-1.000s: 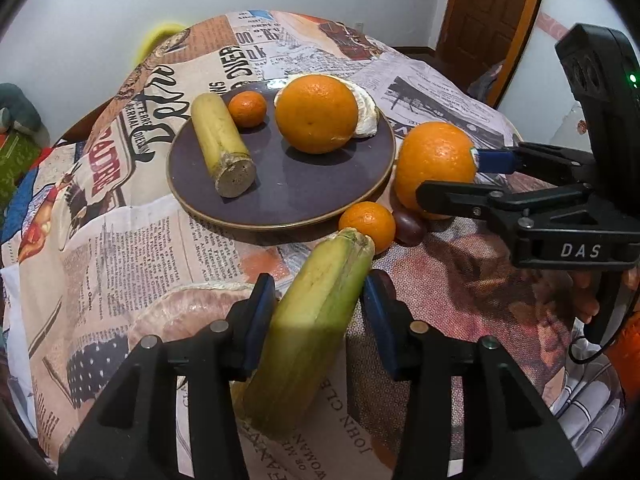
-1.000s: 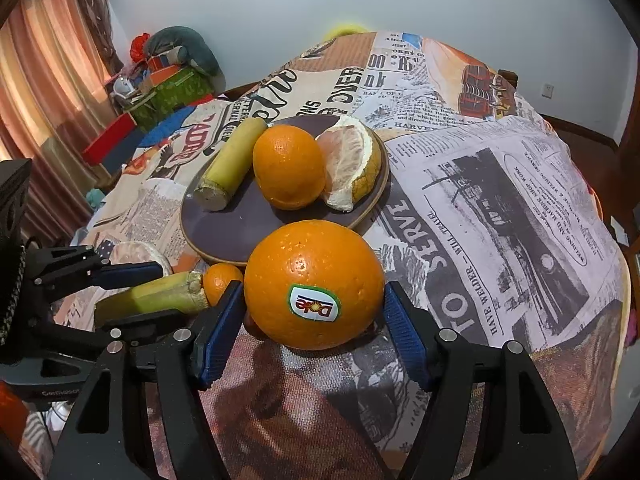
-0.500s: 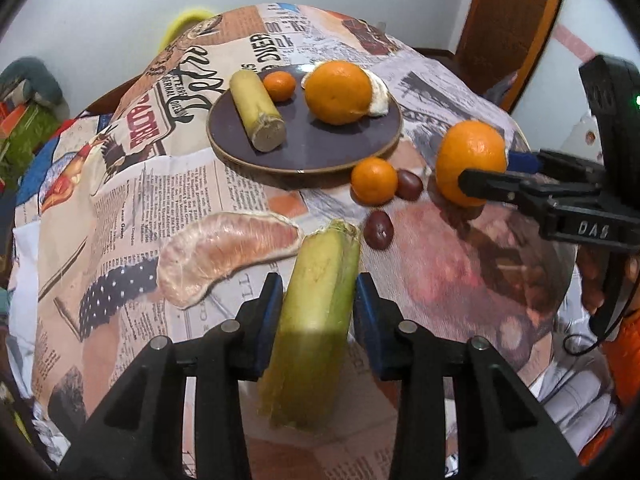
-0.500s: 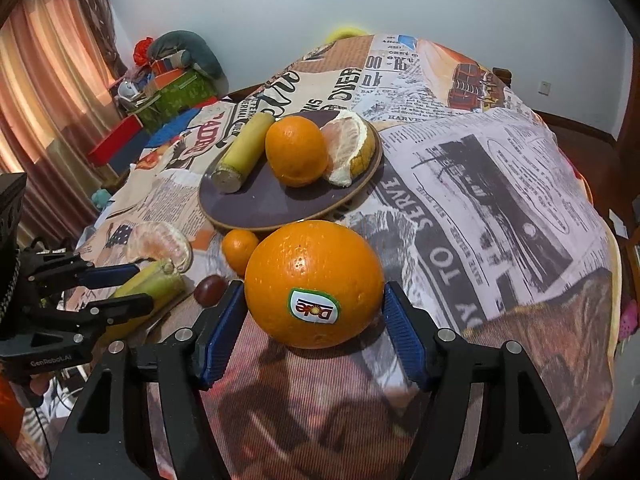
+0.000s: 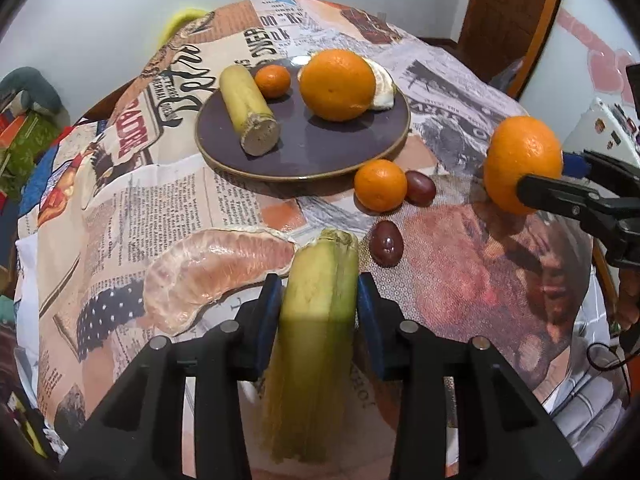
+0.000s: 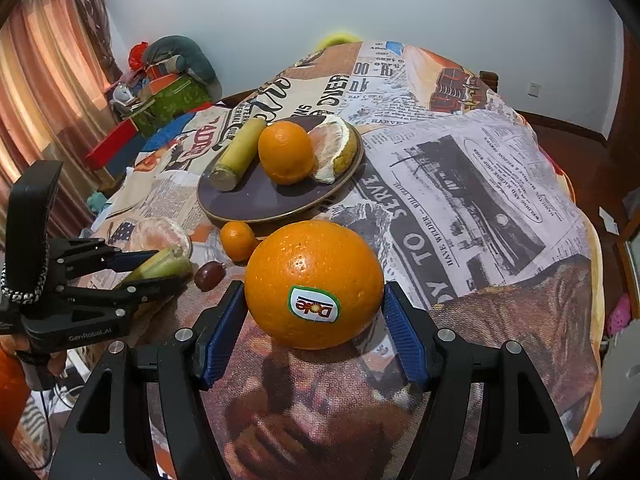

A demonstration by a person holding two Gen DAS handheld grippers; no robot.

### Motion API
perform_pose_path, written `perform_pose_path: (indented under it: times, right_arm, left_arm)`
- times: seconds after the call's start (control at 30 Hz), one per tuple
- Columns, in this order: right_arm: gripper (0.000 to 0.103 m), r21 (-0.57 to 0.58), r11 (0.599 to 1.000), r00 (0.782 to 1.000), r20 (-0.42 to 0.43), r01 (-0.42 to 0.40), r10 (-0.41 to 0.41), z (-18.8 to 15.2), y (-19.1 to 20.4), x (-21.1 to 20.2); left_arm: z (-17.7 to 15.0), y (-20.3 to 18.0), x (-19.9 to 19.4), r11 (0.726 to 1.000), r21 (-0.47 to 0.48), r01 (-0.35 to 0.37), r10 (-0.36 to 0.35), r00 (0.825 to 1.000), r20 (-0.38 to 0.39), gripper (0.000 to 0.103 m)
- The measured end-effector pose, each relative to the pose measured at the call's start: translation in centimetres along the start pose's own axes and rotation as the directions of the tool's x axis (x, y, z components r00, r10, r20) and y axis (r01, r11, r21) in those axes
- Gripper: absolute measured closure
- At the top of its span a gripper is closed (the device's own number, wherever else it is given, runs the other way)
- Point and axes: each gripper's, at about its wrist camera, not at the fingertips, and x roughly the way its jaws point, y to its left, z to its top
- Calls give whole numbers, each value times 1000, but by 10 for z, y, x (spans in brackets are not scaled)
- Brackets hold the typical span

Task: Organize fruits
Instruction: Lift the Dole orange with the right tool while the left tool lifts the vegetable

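My left gripper (image 5: pixel 318 304) is shut on a green-yellow sugarcane piece (image 5: pixel 316 320), held above the tablecloth; it also shows in the right wrist view (image 6: pixel 160 268). My right gripper (image 6: pixel 314 320) is shut on a large orange with a Dole sticker (image 6: pixel 314 284), seen at the right of the left wrist view (image 5: pixel 522 170). The dark purple plate (image 5: pixel 348 148) holds a second cane piece (image 5: pixel 248 110), a small tangerine (image 5: pixel 273 81), a large orange (image 5: pixel 338 85) and a pomelo piece (image 5: pixel 384 88).
On the newspaper-print cloth lie a pomelo segment (image 5: pixel 216 268), a small tangerine (image 5: pixel 380 185) and two dark red fruits (image 5: pixel 420 187) (image 5: pixel 386 243) in front of the plate. The round table's edge drops away at the right. Clutter stands by the curtain (image 6: pixel 168 92).
Both grippers have pulled back from the plate with their fruit still gripped. The pomelo segment and the two dark fruits have come into the left wrist view.
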Motion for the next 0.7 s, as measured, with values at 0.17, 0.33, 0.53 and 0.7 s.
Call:
perform_pose_path:
  times: [0.17,0.33,0.53,0.7]
  right_arm:
    - [37,1,1000,1000,20,8,-8,5,-1,-7]
    - [37,12,1000,998,61,5,-6,13,-1,-18]
    - [37,7,1000,994,106,10,-10,26,1,-27]
    - [37,-4,1000,992,129,16,-15,37,2,-28]
  left_arm:
    - [1,4,-28,1000,-19,-7,9,997,72,66]
    - [9,10,-63,999,-44,-1,8,987,163,67]
    - [25,15,-81,996,-85,27,-6,969,245,67]
    - [43,19,-84,993,-108,57,-25,959,283,67]
